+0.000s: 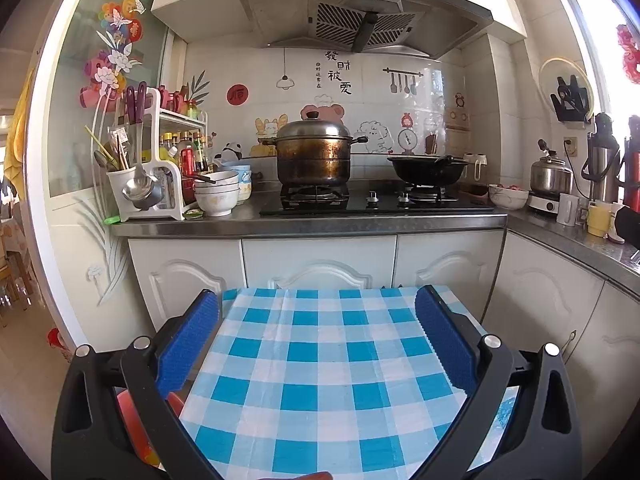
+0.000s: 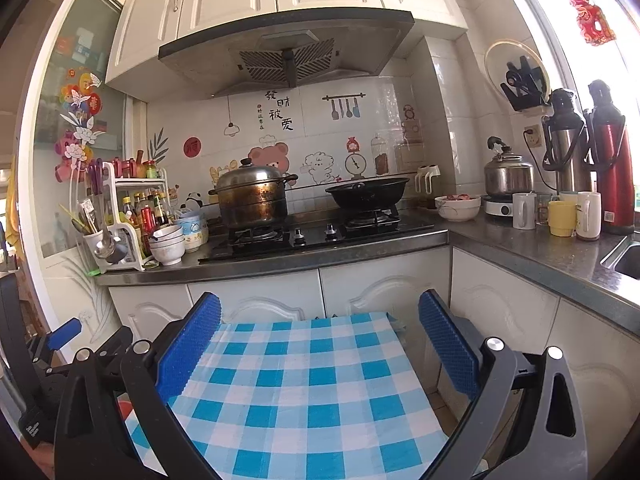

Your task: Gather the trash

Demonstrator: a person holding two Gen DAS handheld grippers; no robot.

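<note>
Left gripper: jaws spread wide, nothing between the ribbed blue pads, held above a small table w/ a blue-and-white checked cloth. Right gripper: same, jaws wide apart, empty, over that cloth. No trash can be made out on the cloth in either view, so no long axis or heading to give for it; cloth is flat fabric w/ faint fold creases, its far edge facing the white cabinet doors. Only small loose bits seen: a green packet lying flat on the steel counter by the rack foot, too small to tell more. Left view only: a red-orange round thing below the left gripper's frame, partly hidden. Right view only: the other gripper's blue pad at lower left, a sink corner at far right, mugs and a red flask in full. Both views: scorched steel pot w/ lid on the left burner, black wok on the right one, stacked white bowls, white rack of bottles, metal kettle.
</note>
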